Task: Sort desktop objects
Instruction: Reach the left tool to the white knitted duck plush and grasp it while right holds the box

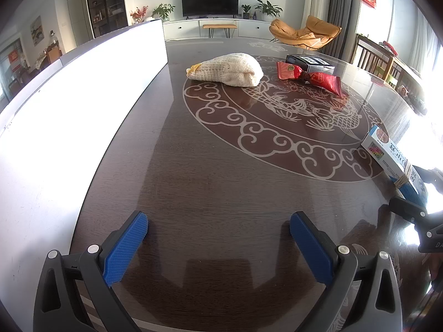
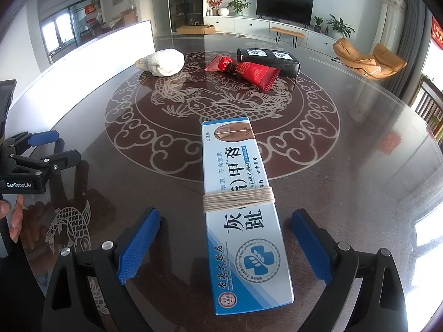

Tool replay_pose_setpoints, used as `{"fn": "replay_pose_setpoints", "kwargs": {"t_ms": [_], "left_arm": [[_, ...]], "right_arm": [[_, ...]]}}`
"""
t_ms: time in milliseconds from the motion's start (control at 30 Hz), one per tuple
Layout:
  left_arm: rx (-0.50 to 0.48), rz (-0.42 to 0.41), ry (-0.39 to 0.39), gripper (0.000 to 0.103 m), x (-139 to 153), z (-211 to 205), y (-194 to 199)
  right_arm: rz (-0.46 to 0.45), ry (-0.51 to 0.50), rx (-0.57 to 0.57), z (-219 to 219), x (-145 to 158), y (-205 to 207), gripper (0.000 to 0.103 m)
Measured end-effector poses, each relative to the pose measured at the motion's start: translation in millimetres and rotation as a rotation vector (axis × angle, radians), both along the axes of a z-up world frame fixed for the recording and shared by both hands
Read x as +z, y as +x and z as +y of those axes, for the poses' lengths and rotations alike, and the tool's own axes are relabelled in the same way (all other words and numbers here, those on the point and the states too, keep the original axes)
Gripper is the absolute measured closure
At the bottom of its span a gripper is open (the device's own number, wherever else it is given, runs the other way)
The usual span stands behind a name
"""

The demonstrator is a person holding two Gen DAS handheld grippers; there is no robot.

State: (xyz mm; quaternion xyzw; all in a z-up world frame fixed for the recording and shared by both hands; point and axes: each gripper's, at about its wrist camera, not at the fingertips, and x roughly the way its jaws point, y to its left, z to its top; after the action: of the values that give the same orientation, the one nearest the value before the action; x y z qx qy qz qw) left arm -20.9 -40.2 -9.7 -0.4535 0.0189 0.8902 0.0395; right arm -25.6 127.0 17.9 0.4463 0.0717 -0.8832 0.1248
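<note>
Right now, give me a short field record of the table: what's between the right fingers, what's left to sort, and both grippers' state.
surface: dark round table with fish pattern
right gripper: open, fingers either side of the box, not touching it
between right fingers: blue and white nail cream box, lying flat, string wound round its middle
left gripper: open, nothing between its fingers
far side: cream knitted bundle, red packet, black box behind the packet
left edge: white board
</note>
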Motion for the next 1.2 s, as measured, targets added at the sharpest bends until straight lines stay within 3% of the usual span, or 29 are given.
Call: {"fn": "replay_pose_setpoints", "kwargs": {"t_ms": [467, 600, 667, 767, 1000, 1200], "left_arm": [[-0.015, -0.005, 0.004, 0.000, 0.3, -0.4, 0.8], [-0.186, -0.042, 0.005, 0.000, 2.8, 0.1, -8.3], [-0.251, -0.002, -0.011, 0.000, 13.8, -0.8, -15.6], [-0.293, 0.035, -0.080, 0.000, 33.6, 4.8, -45.6], [-0.307, 0.032, -0.094, 0.000, 45.4, 23.8, -139.9], [-0.210, -0.049, -0.010, 0.000, 27.3, 31.8, -205.7]], "right_arm": [[-0.004, 0.001, 0.006, -0.8, -1.9, -0.9, 0.004], [-0.003, 0.001, 0.006, -0.8, -1.9, -0.8, 0.004], [-0.003, 0.000, 0.007, -0.8, -1.9, -0.9, 0.004], [-0.003, 0.000, 0.013, -1.5, -2.2, -0.4, 0.004], [-0.004, -0.004, 0.025, -2.4, -1.4, -0.5, 0.004], [-0.004, -0.002, 0.025, -3.2, -1.5, -0.1, 0.004]]}}
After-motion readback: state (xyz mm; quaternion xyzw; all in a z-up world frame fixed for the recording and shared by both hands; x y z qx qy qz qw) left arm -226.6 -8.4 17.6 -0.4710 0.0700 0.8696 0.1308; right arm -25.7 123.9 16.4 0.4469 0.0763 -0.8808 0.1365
